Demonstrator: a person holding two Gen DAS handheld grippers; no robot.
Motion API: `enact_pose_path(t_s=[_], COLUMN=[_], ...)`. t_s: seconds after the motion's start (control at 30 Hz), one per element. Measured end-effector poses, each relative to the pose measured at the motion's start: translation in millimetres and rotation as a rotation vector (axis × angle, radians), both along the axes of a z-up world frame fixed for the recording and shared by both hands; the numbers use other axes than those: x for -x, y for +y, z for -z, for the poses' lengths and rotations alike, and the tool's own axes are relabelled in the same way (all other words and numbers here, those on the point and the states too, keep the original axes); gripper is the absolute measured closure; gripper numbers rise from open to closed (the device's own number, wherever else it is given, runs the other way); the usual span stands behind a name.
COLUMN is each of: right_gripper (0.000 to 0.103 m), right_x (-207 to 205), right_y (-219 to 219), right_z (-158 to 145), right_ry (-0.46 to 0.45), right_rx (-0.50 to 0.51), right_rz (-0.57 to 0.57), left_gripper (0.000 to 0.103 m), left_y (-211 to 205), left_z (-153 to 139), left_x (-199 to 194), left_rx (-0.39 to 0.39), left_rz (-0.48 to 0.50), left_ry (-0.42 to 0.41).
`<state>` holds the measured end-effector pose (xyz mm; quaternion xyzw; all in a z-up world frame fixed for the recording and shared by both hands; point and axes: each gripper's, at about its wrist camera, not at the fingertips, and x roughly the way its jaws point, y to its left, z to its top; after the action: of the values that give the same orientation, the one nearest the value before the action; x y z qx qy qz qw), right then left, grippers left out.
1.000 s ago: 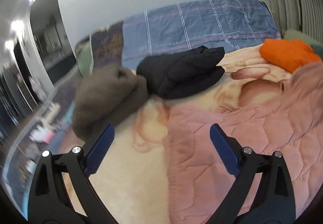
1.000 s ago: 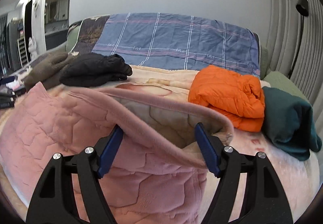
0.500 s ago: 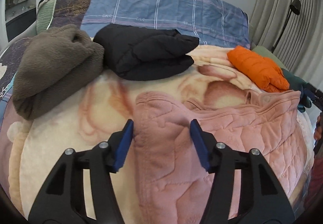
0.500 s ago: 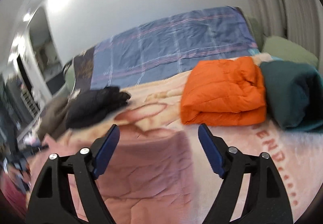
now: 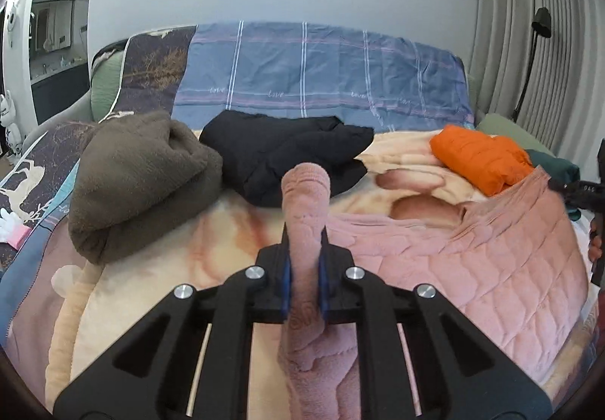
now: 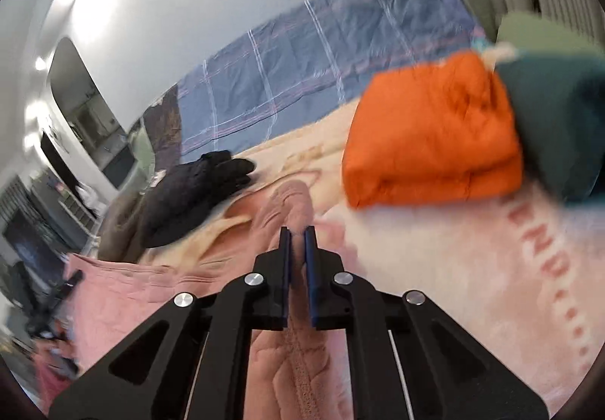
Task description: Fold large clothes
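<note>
On bed (image 5: 159,291), peach blanket underneath w/ blue plaid cover (image 5: 321,72) at far end. Pink quilted garment (image 5: 472,268) spread across near side. Beyond it: brown fleece (image 5: 140,181) & black jacket (image 5: 280,155) bundles touching; orange jacket (image 6: 431,132) against teal bundle (image 6: 559,125). L gripper (image 5: 304,253) just closed, clamped on bunched pink fold; R gripper (image 6: 298,249) just closed too, pinching pink edge.

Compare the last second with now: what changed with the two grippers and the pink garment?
Both jaws have just been closing: the left gripper and right gripper, open before, now pinch folds of the pink quilted garment. The brown, black and orange bundles lie as before.
</note>
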<state>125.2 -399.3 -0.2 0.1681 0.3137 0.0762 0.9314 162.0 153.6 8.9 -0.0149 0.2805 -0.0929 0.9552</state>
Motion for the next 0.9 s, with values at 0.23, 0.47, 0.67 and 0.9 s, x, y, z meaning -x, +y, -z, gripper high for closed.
enact_pose_path(t_s=[0.23,0.47,0.67,0.9], right_gripper=[0.092,0.063,0.058,0.058], right_x=[-30.2,-4.3,27.9,12.3], right_y=[27.7,43.4,69.6,133.0], right_z=[79.1,51.5,6.8,15.0], right_ry=[0.198,0.129,-0.12,-0.067], right_rx=[0.302,0.486,0.332,0.32], right_rz=[0.093,0.181,0.085,-0.122], left_gripper=[0.076,0.047,0.031,0.016], left_y=[-19.5,-5.0,-29.3,-96.0], left_z=[89.6,59.2,-7.5,-49.6], left_x=[-40.9,-23.4,17.9,42.6], left_rx=[-0.218,-0.154,-0.183,-0.337], left_rz=[-0.096,-0.147,-0.135,-0.074], left_ry=[0.133,0.076,-0.116,-0.253])
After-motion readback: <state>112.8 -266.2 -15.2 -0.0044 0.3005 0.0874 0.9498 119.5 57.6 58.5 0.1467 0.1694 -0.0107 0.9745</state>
